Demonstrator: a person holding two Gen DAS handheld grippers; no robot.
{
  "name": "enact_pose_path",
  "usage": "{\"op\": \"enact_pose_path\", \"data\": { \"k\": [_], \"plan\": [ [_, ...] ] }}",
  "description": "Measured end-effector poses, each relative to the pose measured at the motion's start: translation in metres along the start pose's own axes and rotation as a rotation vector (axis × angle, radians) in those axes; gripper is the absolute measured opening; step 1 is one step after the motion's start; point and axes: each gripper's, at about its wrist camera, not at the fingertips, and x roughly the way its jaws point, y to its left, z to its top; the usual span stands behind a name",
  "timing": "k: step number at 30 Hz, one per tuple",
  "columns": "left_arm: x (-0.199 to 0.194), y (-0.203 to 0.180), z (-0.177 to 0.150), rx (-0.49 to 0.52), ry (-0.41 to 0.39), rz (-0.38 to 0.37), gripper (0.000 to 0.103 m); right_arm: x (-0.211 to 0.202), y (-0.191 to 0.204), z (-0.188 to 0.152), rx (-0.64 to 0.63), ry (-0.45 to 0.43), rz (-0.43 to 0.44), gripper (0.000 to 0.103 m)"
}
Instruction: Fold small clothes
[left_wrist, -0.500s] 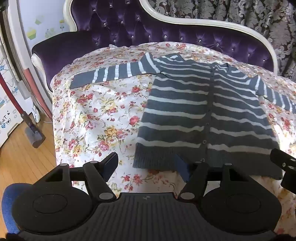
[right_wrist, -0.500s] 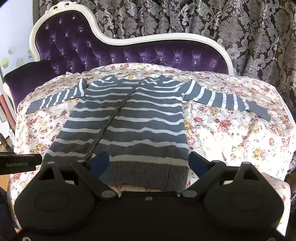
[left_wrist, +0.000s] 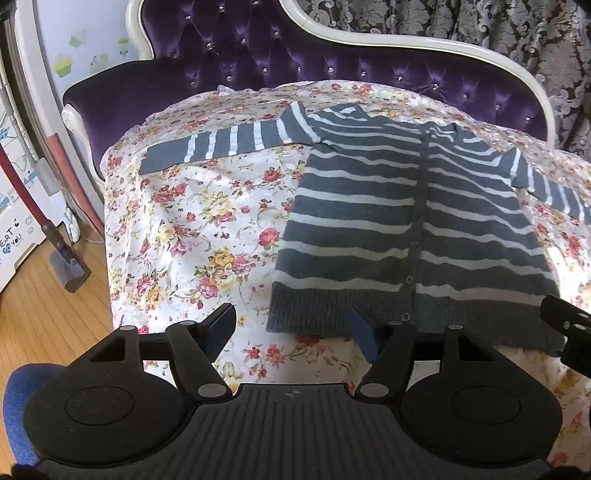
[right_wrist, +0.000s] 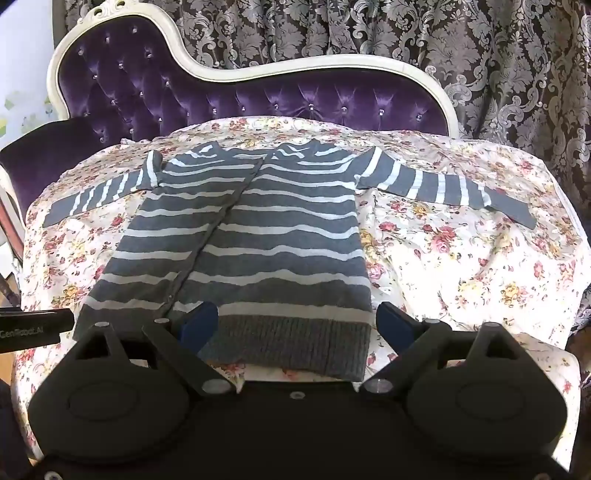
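A small grey cardigan with white stripes (left_wrist: 413, 221) lies flat and buttoned on a floral sheet (left_wrist: 192, 229), both sleeves spread out sideways. It also shows in the right wrist view (right_wrist: 258, 236). My left gripper (left_wrist: 291, 328) is open and empty, hovering over the hem's left corner. My right gripper (right_wrist: 295, 325) is open and empty, hovering over the hem's right half. The right gripper's edge shows in the left wrist view (left_wrist: 569, 325). The left gripper's edge shows in the right wrist view (right_wrist: 33, 325).
The floral sheet (right_wrist: 461, 258) covers a purple tufted sofa (right_wrist: 295, 107) with a white frame. Patterned curtains (right_wrist: 369, 33) hang behind. A vacuum cleaner (left_wrist: 55, 236) stands on the wood floor (left_wrist: 44, 314) at left, beside a white cabinet (left_wrist: 14, 184).
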Motion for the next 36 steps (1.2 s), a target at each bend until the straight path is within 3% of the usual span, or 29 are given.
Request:
{"op": "enact_pose_path", "data": {
  "k": [13, 36],
  "plan": [
    [0.005, -0.001, -0.001, 0.019, 0.047, -0.038, 0.066, 0.001, -0.002, 0.001, 0.012, 0.019, -0.004, 0.093],
    [-0.001, -0.029, -0.008, 0.08, 0.043, -0.104, 0.066, -0.003, -0.02, -0.004, 0.042, 0.036, -0.059, 0.093]
  ]
}}
